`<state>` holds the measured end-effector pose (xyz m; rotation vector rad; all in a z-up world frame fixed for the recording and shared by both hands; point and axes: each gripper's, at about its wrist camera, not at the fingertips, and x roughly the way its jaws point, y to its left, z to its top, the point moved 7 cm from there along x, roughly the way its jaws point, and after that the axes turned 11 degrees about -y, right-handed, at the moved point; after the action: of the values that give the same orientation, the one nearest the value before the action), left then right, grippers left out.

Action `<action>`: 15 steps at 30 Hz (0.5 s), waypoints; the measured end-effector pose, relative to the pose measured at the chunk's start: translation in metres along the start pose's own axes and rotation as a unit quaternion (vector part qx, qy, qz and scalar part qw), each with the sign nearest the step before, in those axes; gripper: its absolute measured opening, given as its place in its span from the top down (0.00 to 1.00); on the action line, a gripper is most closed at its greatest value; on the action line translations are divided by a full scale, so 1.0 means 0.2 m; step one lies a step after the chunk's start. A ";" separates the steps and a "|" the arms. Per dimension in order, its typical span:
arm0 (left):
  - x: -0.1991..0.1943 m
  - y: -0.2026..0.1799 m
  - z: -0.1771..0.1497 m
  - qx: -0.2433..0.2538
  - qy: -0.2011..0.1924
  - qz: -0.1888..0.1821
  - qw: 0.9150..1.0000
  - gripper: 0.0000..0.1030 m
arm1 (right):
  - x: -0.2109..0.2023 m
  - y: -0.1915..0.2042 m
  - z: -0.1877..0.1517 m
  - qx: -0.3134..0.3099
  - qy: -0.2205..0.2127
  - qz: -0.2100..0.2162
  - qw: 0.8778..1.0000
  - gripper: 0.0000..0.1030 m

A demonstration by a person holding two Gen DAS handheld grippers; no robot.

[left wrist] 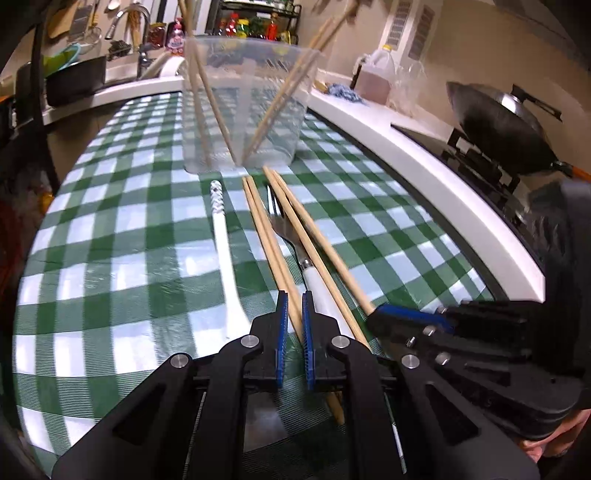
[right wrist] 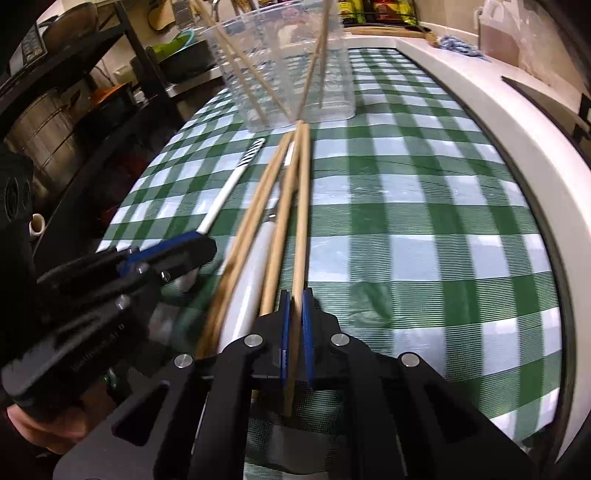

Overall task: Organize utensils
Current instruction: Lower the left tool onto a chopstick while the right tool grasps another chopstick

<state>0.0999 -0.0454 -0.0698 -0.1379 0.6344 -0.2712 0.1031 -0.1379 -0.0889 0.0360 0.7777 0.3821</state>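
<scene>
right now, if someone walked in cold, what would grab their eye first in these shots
Probably the green checked tablecloth with wooden chopsticks and a white-handled fork lying in a bundle at its middle. Both grippers are down at the near ends: the left gripper is shut on one chopstick, the right gripper on another. Behind stands a clear plastic container already holding several chopsticks.

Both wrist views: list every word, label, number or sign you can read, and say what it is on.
None can be read.
Bottles on the back shelf: coloured labels, too small and blurred.
Left gripper: embossed lettering on its black body, too blurred.
Black box on the rack: label print too small.
</scene>
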 end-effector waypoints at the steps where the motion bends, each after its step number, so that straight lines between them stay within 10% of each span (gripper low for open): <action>1: 0.02 -0.01 -0.02 0.000 0.009 0.002 1.000 0.92 | -0.01 -0.02 0.01 0.004 -0.002 -0.006 1.000 0.94; 15: 0.04 -0.01 -0.06 0.069 0.029 0.069 0.995 0.90 | -0.01 -0.13 0.02 0.004 -0.005 -0.050 0.999 0.93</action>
<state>0.0987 -0.0510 -0.0825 0.0474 0.6777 -0.1865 0.1135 -0.1629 -0.0892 0.0068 0.7690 0.2842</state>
